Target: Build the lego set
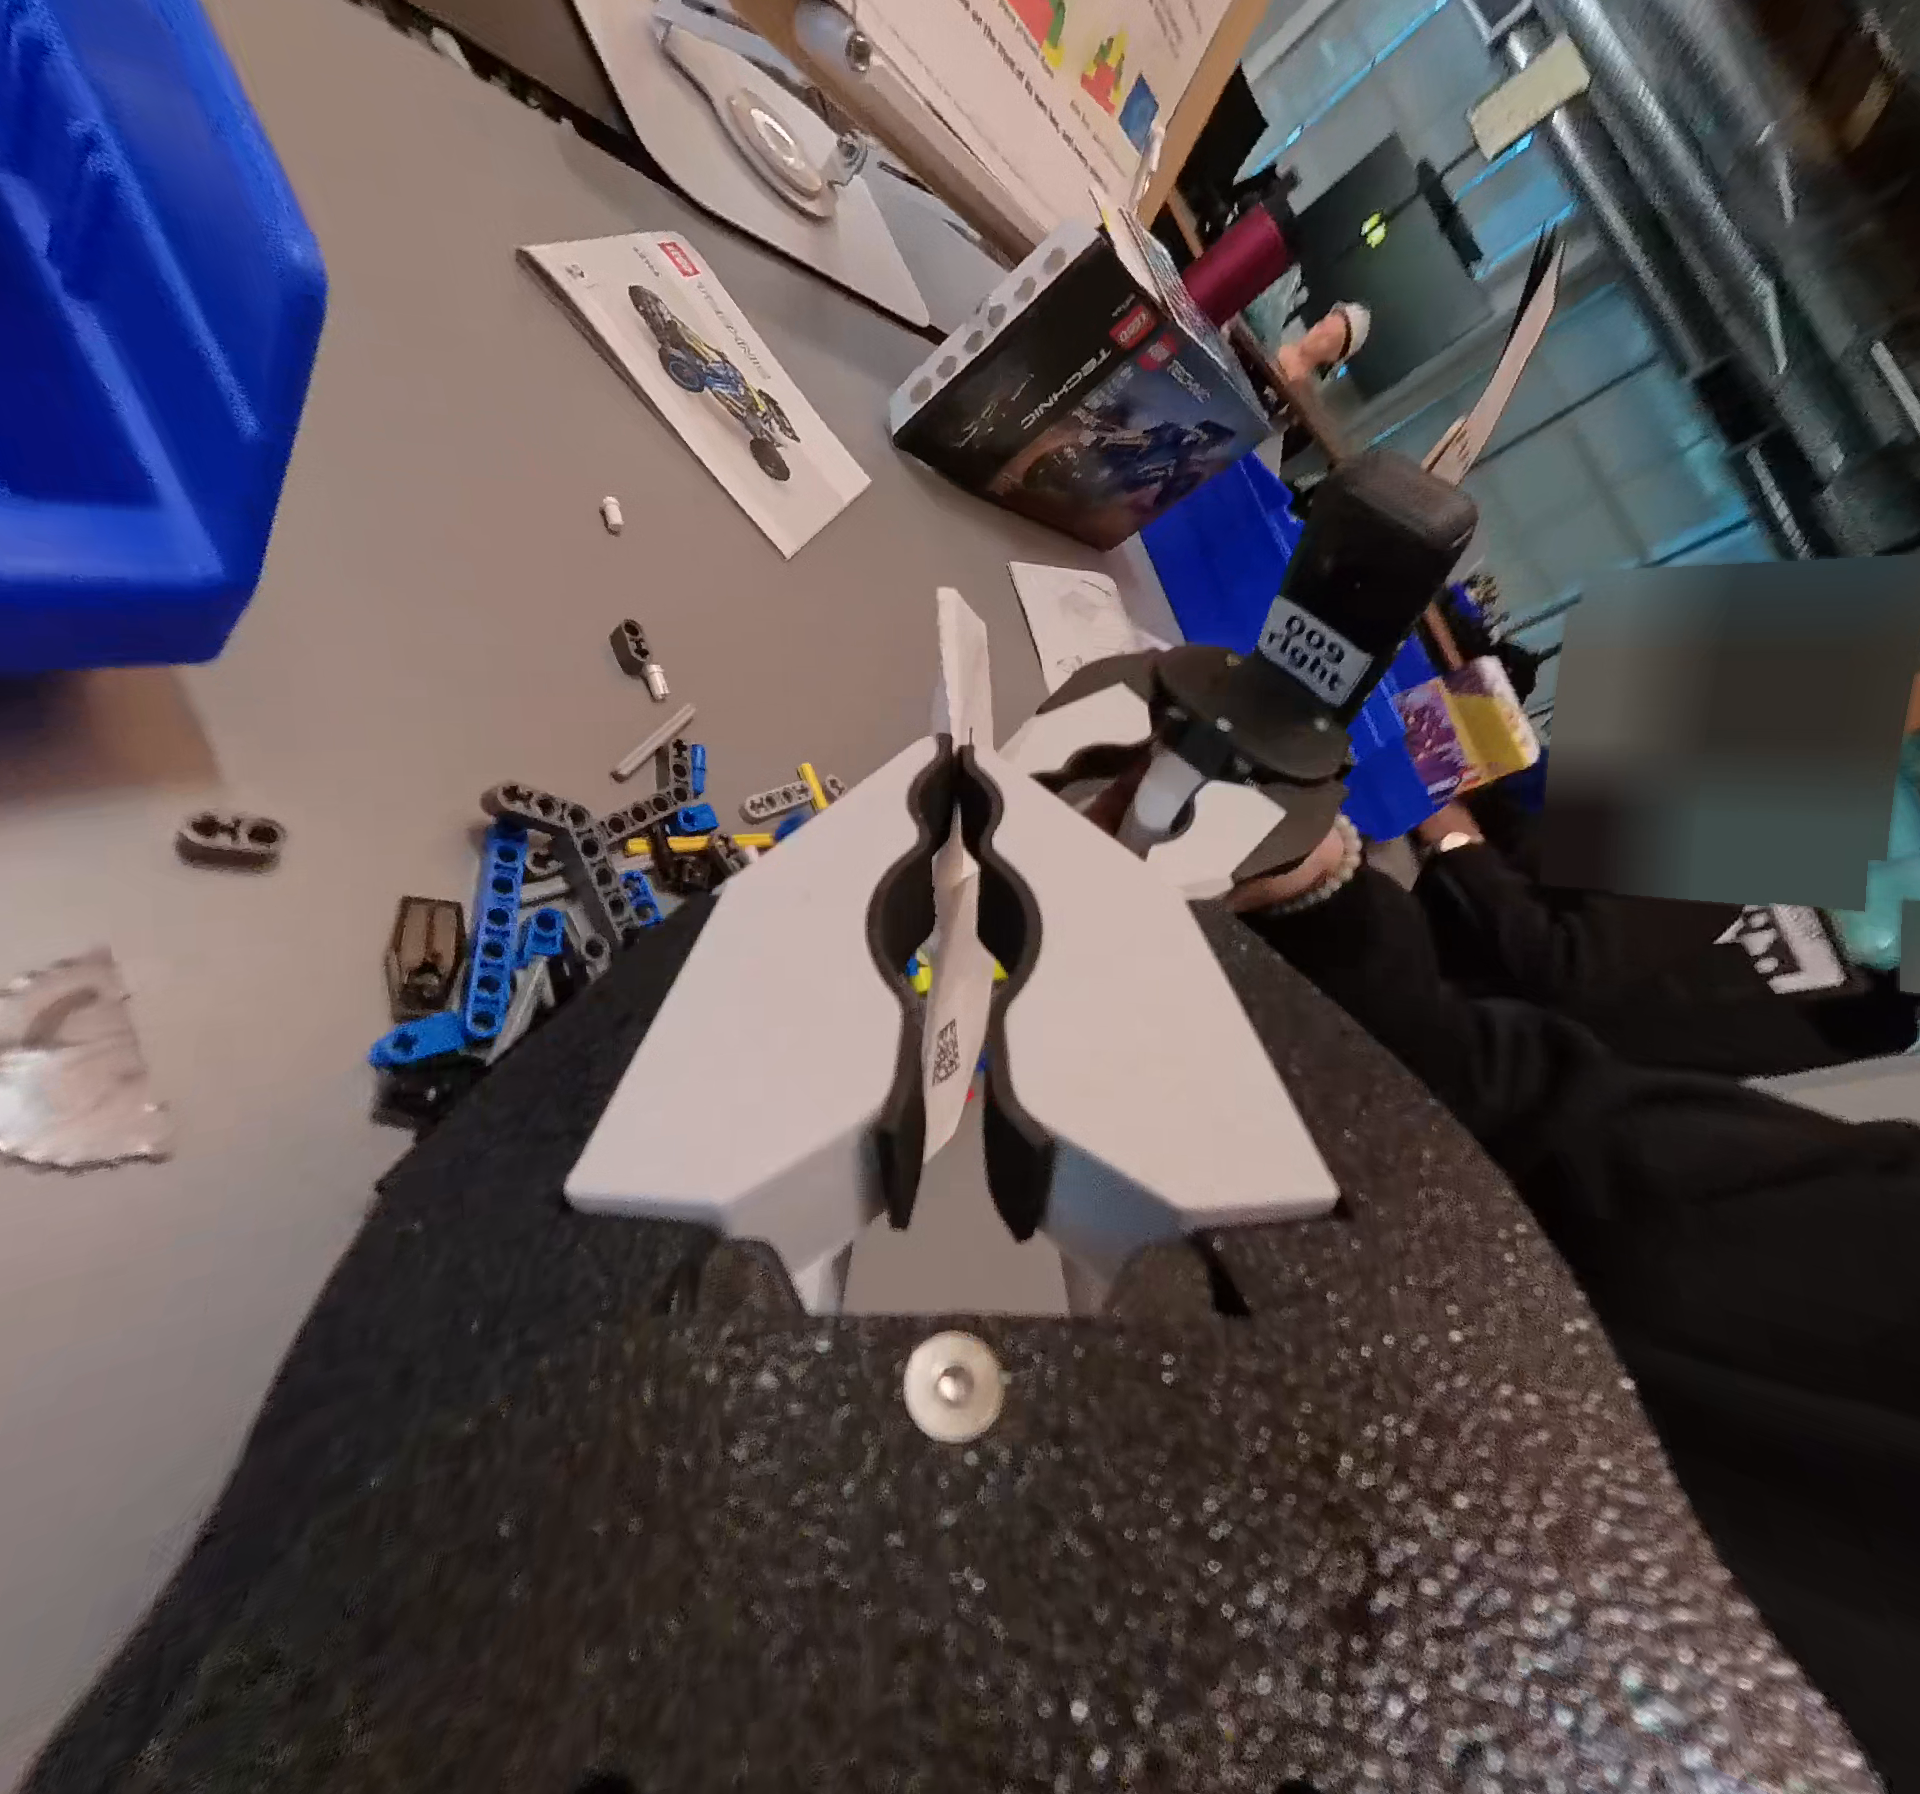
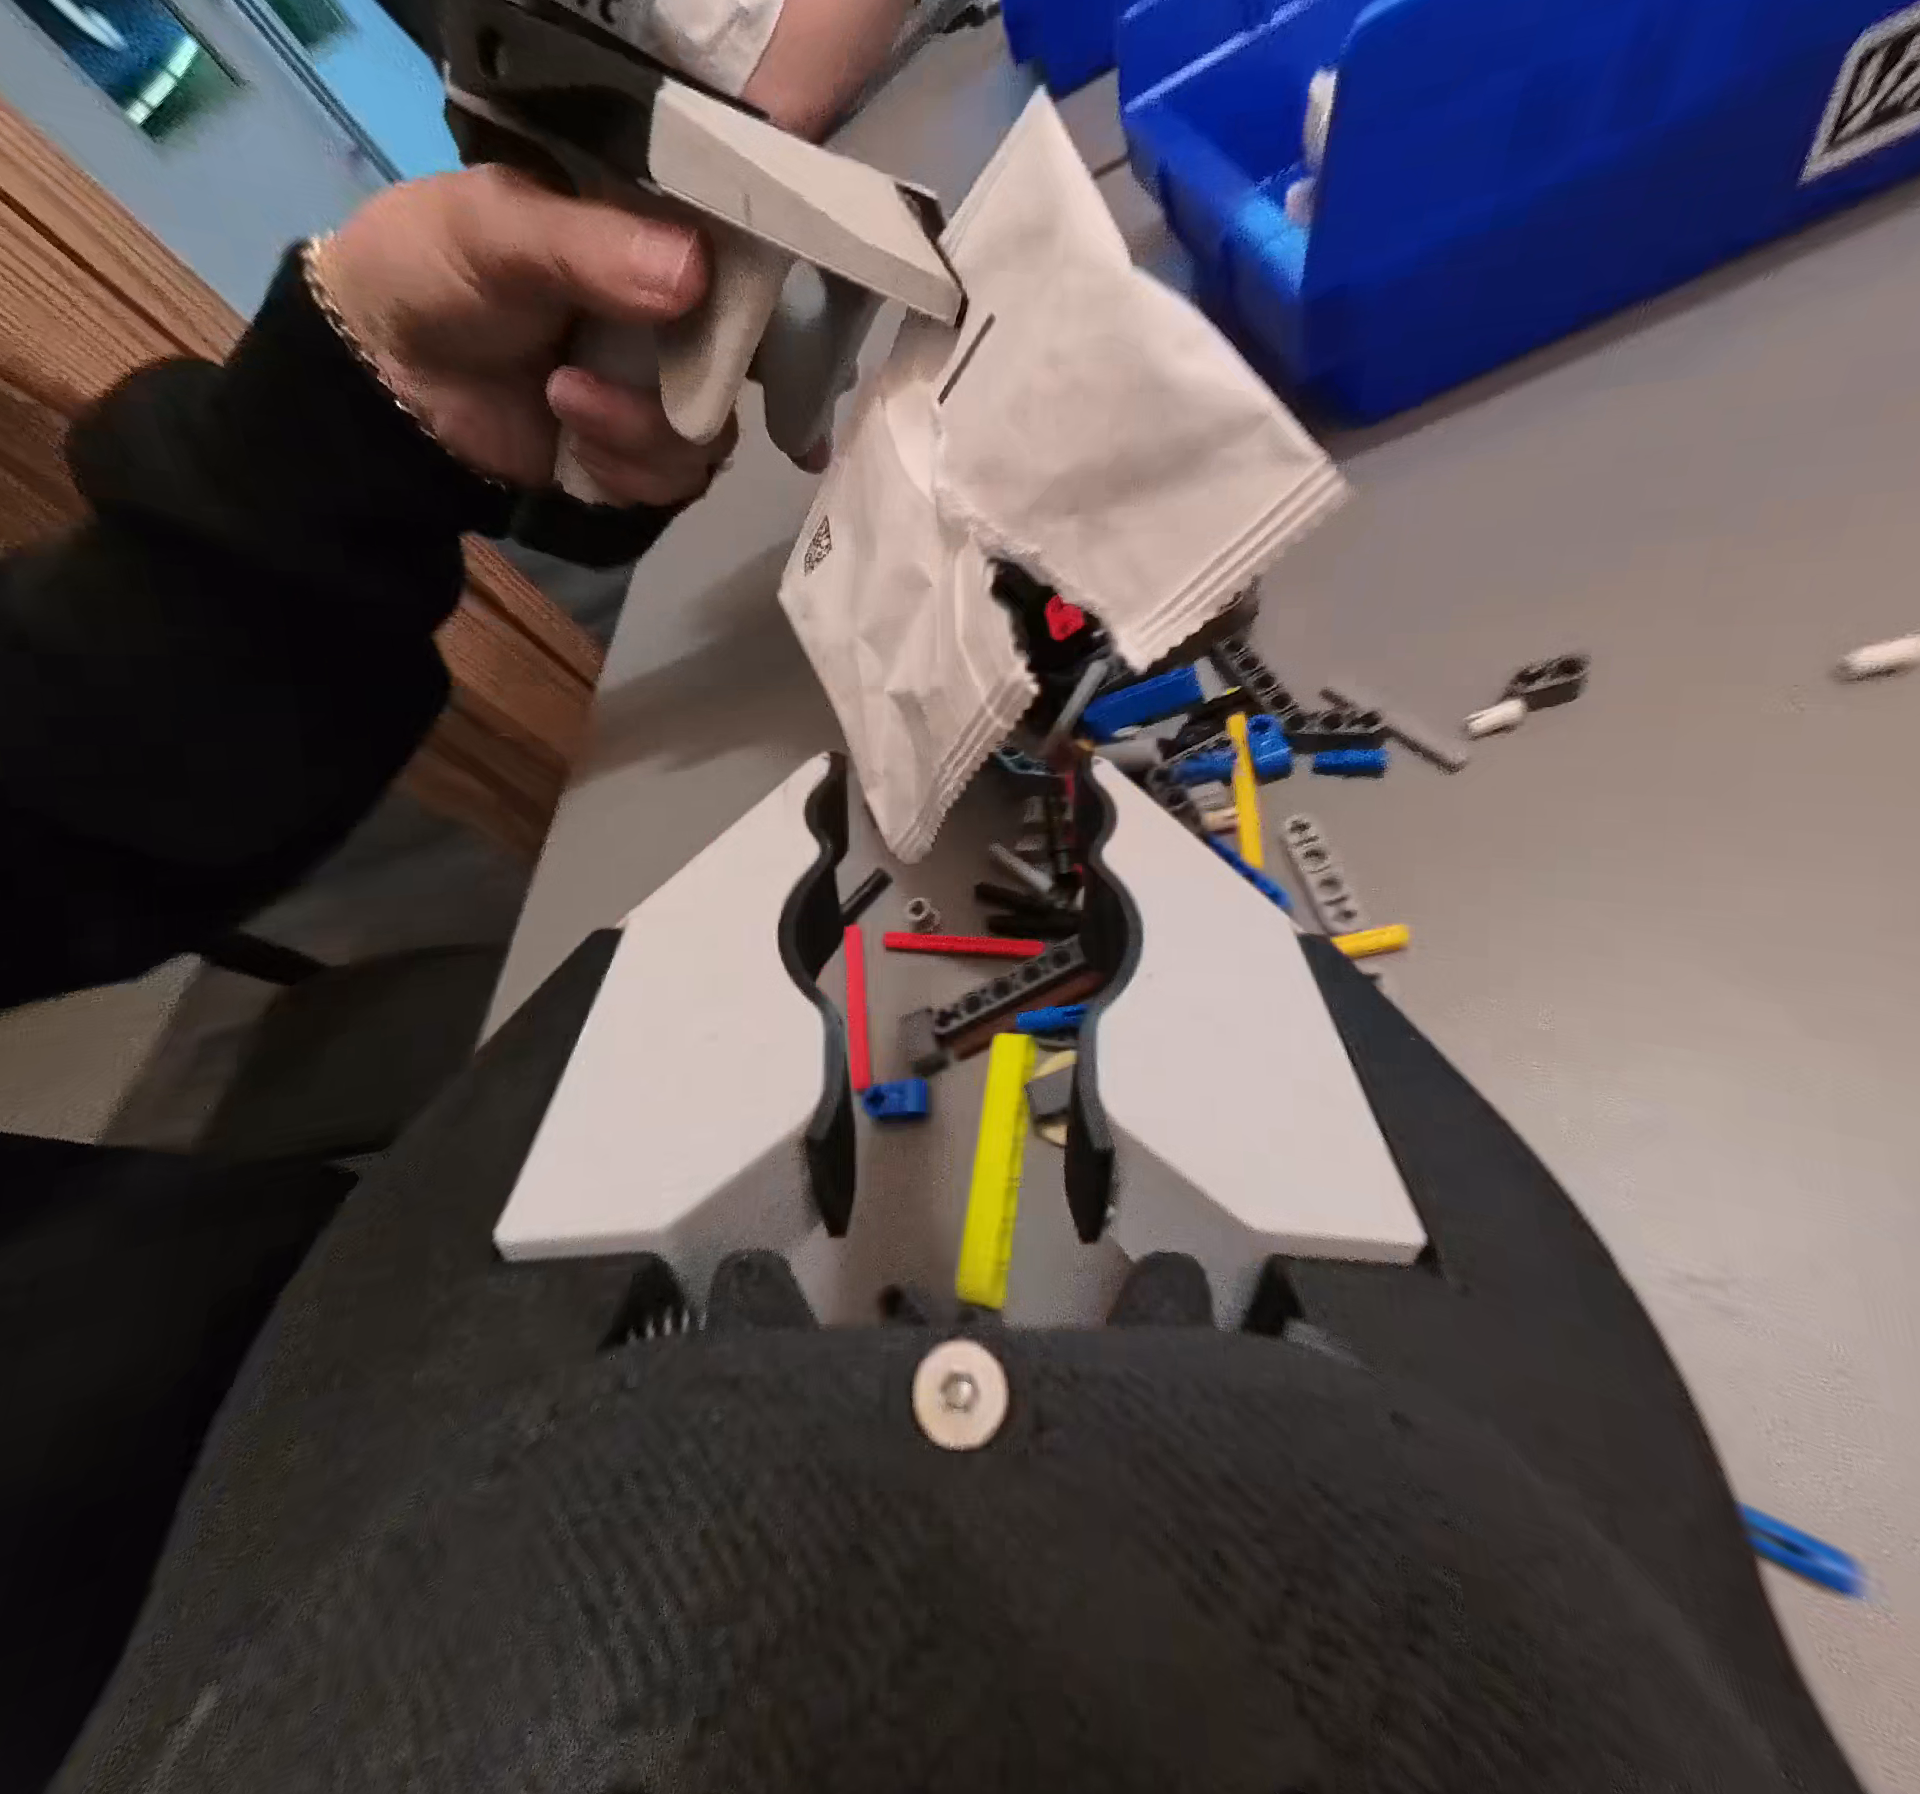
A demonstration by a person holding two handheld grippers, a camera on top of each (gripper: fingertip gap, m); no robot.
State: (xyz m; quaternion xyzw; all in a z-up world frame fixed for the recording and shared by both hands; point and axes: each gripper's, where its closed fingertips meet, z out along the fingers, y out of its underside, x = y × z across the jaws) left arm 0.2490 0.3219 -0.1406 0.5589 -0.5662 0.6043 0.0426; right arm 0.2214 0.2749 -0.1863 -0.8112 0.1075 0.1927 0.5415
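Left gripper (image 1: 957, 788) pinching paper bag (image 2: 1049, 456), pieces (image 2: 1174, 736) spilling

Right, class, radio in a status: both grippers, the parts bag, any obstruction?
Left gripper shut on white paper bag, torn open. Right gripper open, empty. Lego pieces spilled on table beneath.

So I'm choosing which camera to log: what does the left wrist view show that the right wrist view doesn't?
Only the left wrist view: the instruction booklet and the set's box on the table.

Only the right wrist view: the white paper bag's torn mouth with pieces inside, plus the red axles and long yellow beam below the open right gripper.

Both: the left gripper shut on the white paper bag, and the pile of pieces.
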